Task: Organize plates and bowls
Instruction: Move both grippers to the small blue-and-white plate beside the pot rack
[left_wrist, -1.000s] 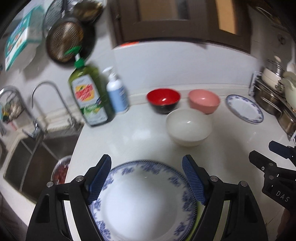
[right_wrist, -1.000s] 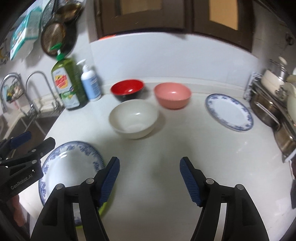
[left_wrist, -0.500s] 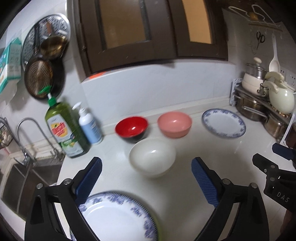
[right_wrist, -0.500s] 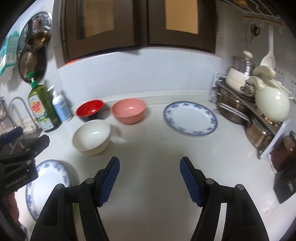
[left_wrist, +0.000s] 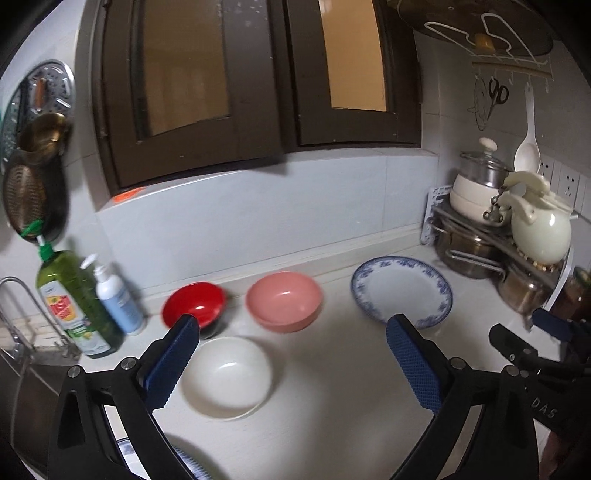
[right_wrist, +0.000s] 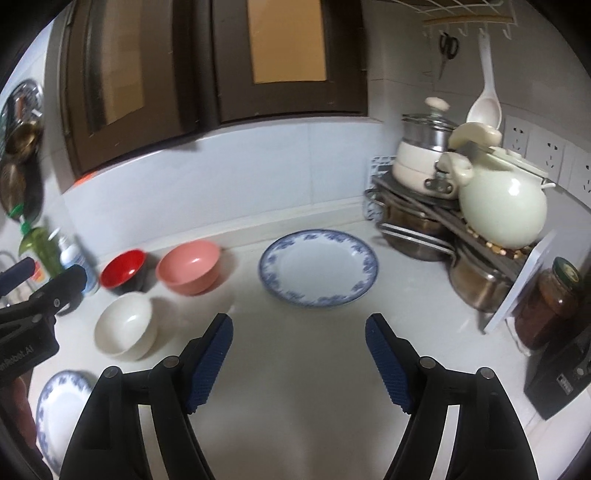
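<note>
On the white counter stand a white bowl (left_wrist: 227, 376), a red bowl (left_wrist: 194, 304) and a pink bowl (left_wrist: 283, 300). A blue-rimmed plate (left_wrist: 400, 290) lies at the right back; in the right wrist view it (right_wrist: 318, 266) lies straight ahead. A second blue-rimmed plate (right_wrist: 61, 400) lies at the near left. My left gripper (left_wrist: 295, 360) is open and empty above the white bowl. My right gripper (right_wrist: 299, 354) is open and empty over bare counter, short of the far plate.
A green soap bottle (left_wrist: 72, 299) and a white pump bottle (left_wrist: 116, 295) stand at the left beside the sink. A rack with pots and a pale kettle (right_wrist: 502, 206) fills the right corner. A jar (right_wrist: 550, 302) and a black box (right_wrist: 561, 373) stand at the right edge.
Both grippers have risen and swung right. The near plate has dropped out of the left wrist view; the far plate now lies ahead of the right gripper. Both stay open.
</note>
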